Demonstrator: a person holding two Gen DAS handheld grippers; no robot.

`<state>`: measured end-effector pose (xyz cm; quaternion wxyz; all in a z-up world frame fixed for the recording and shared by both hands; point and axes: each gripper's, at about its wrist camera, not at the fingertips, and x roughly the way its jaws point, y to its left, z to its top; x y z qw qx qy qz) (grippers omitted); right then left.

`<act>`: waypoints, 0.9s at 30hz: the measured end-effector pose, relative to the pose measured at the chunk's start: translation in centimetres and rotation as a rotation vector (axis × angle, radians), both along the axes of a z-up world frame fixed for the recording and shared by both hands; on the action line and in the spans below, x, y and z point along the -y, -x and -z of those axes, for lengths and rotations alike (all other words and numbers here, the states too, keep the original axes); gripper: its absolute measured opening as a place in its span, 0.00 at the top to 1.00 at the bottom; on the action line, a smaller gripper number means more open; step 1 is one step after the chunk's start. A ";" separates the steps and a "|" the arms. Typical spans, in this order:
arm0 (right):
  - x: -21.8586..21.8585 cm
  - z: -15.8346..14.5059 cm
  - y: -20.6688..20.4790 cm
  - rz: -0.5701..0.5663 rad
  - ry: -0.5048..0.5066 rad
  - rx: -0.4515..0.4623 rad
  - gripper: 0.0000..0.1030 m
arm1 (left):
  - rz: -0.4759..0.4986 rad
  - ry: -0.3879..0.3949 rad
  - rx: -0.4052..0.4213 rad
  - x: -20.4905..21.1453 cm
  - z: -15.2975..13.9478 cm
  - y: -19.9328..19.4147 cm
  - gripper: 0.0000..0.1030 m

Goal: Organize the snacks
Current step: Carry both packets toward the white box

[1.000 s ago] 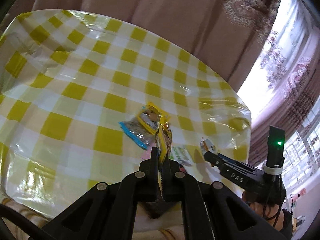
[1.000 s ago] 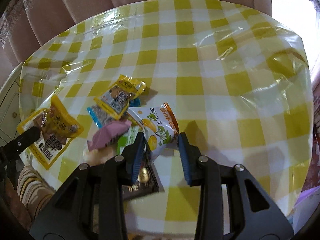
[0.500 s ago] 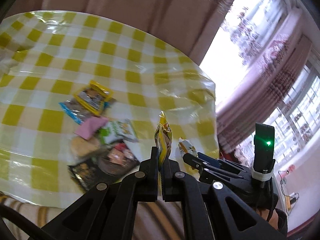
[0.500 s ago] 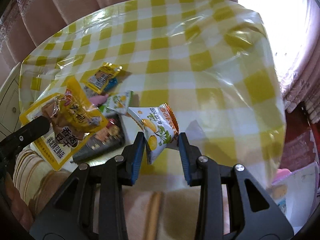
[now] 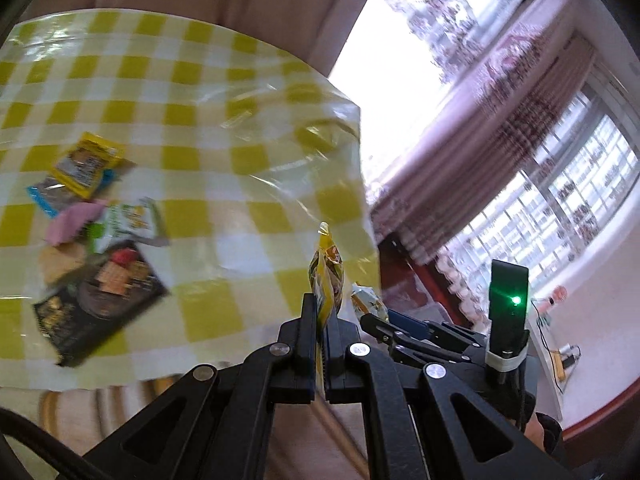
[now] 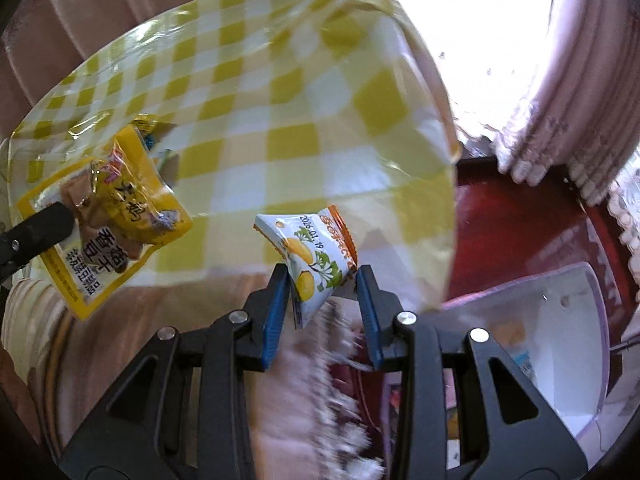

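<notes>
Snack pile [image 5: 92, 236]: lies on the checked tablecloth [image 5: 224, 160] at 9 o'clock in the left wrist view; yellow pkt, blue-edged pkt, pink one, green-white one, dark cracker pack, all touching or overlapping. Blurred, so print unreadable.
Left gripper [image 5: 320, 320]: jaws pressed together on a yellow snack bag [image 5: 326, 276], held edge-on, sticking up toward 12 o'clock, clear of the cloth.
Same yellow snack bag, right wrist view [image 6: 120, 216]: at 9 o'clock, face-on, black finger on its left edge, hanging over the table's near edge.
Right gripper [image 6: 322, 280]: blue pads clamped either side of a white-orange snack packet [image 6: 312, 256] w/ yellow fruit print; packet tilts up toward 12.
Table edge [image 6: 444, 208]: just beyond the packet, approx 1 o'clock.
Red floor [image 6: 516, 232]: 3 o'clock.
White bin [image 6: 560, 320]: 4 o'clock, prob. a container w/ pale purple rim; contents too blurred to tell.
</notes>
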<state>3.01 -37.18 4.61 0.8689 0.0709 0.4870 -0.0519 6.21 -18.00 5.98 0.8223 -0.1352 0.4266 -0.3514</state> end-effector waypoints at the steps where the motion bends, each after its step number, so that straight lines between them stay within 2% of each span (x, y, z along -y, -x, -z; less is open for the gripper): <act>1: 0.5 0.1 0.3 0.009 0.002 -0.005 0.63 | 0.013 -0.003 -0.002 0.5 0.0 0.2 0.98; 16: 7.7 1.5 3.8 0.150 0.045 -0.063 0.62 | 0.242 -0.043 -0.061 9.3 1.4 3.0 0.98; 25: 10.0 1.5 4.7 0.222 0.061 -0.085 0.59 | 0.312 -0.068 -0.116 12.5 2.7 3.6 0.98; 27: 10.3 1.4 4.7 0.231 0.059 -0.086 0.59 | 0.319 -0.080 -0.146 12.9 3.3 3.4 0.93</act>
